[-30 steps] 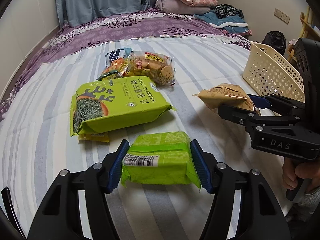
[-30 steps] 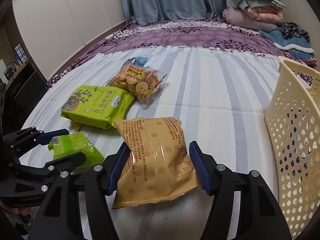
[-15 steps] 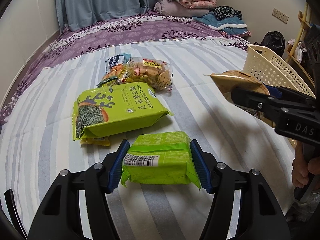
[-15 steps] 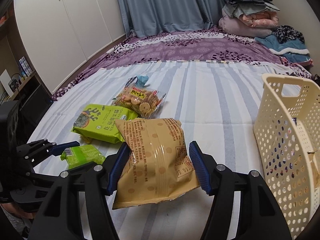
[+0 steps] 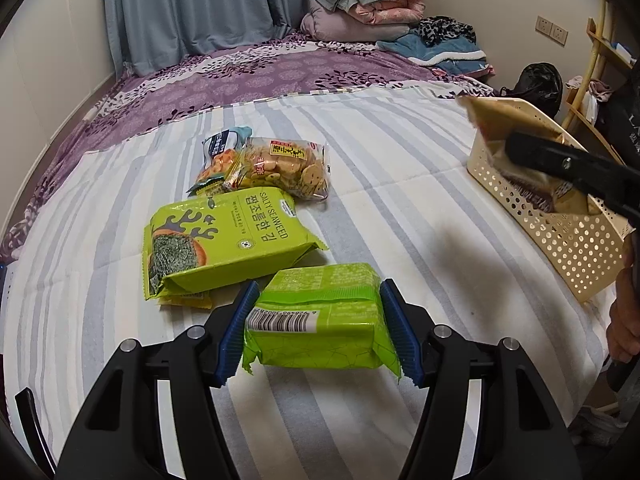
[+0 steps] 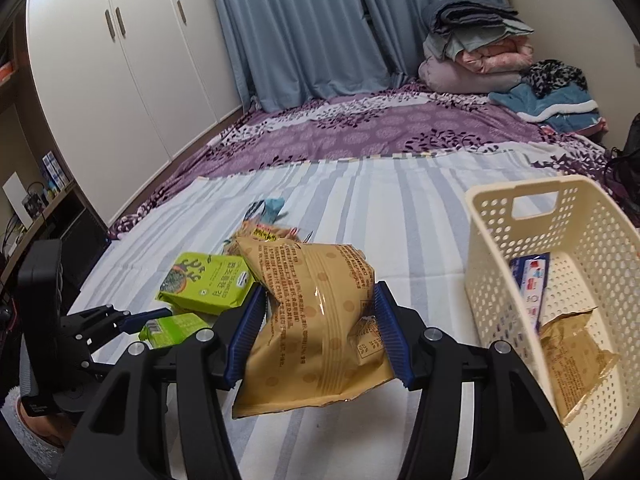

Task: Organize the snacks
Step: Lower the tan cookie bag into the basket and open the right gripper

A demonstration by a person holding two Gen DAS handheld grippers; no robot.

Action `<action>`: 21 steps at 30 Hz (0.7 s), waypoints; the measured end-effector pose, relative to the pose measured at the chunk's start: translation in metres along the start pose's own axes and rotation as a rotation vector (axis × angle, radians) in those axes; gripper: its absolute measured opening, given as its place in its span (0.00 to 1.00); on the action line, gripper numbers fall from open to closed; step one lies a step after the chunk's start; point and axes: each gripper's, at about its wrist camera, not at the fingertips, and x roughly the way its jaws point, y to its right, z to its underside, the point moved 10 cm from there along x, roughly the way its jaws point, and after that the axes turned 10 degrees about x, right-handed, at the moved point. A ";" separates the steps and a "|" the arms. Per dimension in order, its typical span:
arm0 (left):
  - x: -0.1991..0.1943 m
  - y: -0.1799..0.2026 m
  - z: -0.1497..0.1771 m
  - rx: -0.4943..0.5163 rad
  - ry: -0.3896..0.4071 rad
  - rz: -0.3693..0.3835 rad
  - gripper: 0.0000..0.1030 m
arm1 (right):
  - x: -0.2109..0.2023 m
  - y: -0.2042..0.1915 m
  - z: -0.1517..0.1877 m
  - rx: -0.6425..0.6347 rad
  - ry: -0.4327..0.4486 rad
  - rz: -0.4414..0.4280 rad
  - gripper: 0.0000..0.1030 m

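Note:
My left gripper [image 5: 318, 330] is shut on a small green snack pack [image 5: 320, 316], held low over the striped bed sheet. My right gripper [image 6: 320, 332] is shut on a tan snack bag [image 6: 316, 328] and holds it in the air just left of the cream perforated basket [image 6: 480, 280]. In the left wrist view the tan bag [image 5: 496, 120] hangs by the basket [image 5: 560, 240]. The basket holds a blue-and-white pack [image 6: 530, 276] and another tan bag [image 6: 568, 352]. A green seaweed pack [image 5: 224, 240], a cookie bag [image 5: 280, 166] and a blue bag [image 5: 218, 152] lie on the sheet.
A purple floral blanket [image 5: 260, 76] covers the far half of the bed, with folded bedding [image 6: 476, 52] stacked at the back right. White wardrobe doors [image 6: 120, 72] and blue curtains [image 6: 304, 28] stand behind. A black bag [image 5: 536, 84] sits beyond the bed's right edge.
My right gripper has lifted the tan bag and carried it right, up to the basket. My left gripper has risen a little with the green pack still held.

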 end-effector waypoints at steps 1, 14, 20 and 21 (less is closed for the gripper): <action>-0.001 0.001 -0.001 0.002 0.002 0.000 0.62 | -0.005 0.002 -0.004 0.006 0.013 0.000 0.54; -0.007 0.017 -0.017 0.040 0.024 0.013 0.62 | -0.057 0.058 -0.036 0.089 0.154 0.080 0.54; -0.008 0.025 -0.026 0.058 0.037 0.021 0.62 | -0.075 0.106 -0.037 0.164 0.184 0.159 0.54; -0.009 0.026 -0.028 0.060 0.038 0.021 0.62 | -0.079 0.114 -0.037 0.176 0.190 0.173 0.54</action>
